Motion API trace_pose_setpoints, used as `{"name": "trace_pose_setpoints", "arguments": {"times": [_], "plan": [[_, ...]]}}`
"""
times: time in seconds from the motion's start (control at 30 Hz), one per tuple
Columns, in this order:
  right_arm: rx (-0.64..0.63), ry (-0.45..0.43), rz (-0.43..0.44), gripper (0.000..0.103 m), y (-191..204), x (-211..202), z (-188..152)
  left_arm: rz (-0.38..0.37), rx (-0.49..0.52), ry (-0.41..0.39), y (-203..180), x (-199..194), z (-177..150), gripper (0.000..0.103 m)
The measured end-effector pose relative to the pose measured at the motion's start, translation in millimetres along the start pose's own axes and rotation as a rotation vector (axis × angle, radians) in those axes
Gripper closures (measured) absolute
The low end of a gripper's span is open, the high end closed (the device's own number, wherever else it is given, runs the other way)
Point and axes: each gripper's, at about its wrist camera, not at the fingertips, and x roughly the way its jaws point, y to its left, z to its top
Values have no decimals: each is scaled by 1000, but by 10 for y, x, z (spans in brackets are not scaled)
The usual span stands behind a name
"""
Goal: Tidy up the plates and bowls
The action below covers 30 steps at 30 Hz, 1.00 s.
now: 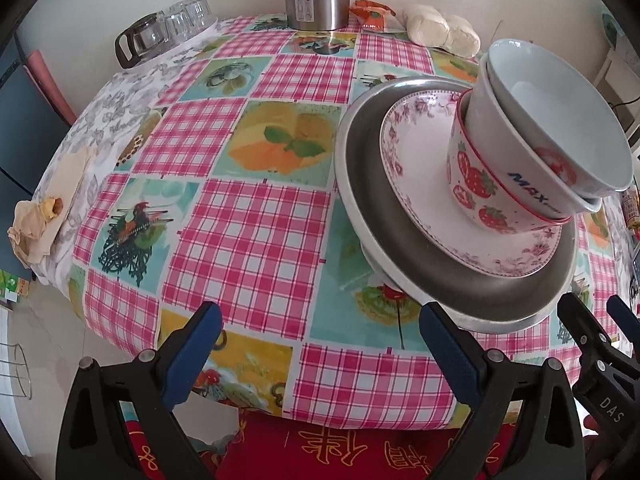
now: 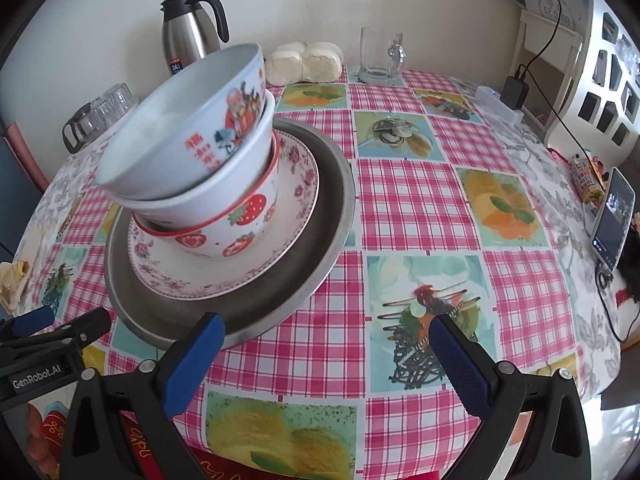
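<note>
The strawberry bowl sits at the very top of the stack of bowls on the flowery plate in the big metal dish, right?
Not quite. The white bowl with red strawberries sits at the bottom of the stack, directly on the pink flowery plate in the round metal dish. Two plain white bowls are nested above it, and the top one carries a cartoon picture. The right wrist view shows this.
</note>
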Motion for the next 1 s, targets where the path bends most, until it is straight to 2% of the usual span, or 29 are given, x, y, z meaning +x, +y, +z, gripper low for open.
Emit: {"name": "trace_pose_setpoints", "arguments": {"times": [1.0], "plan": [[11, 14, 5, 0, -39, 15, -143, -3, -4, 18, 18, -4, -74, 4]]}}
